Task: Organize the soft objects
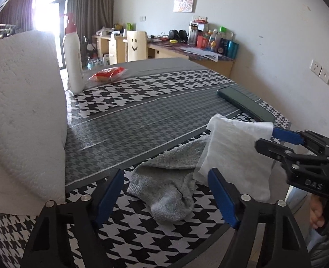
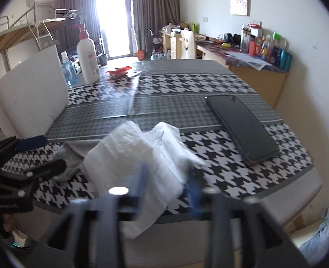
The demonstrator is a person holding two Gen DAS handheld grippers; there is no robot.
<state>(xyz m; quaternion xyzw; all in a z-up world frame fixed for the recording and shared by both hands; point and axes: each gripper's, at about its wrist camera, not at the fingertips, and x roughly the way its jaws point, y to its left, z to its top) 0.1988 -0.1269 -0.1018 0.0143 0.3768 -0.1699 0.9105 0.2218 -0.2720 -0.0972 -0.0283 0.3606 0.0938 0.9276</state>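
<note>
My grey sock lies flat near the near edge of the tabletop, on the black-and-white houndstooth band. Its long axis runs on a slant: the rounded toe points toward the near edge and toward me, while the leg part runs away under the white tissue. It is a short ankle sock of fuzzy knit, paler at the toe, with a ribbed cuff folded on its left side. The tissue is a thin, crumpled, roughly rectangular sheet that drapes over the far end of the sock and hangs past the near edge of the tabletop. My left gripper has its blue pads parted wide on either side of the sock's toe, not pressing it. My right gripper is blurred in its own view; its fingers stand apart with the tissue between them, and I cannot tell whether they still touch it. A dark phone lies toward the right edge, a white bottle and a red packet toward the far left corner.
</note>
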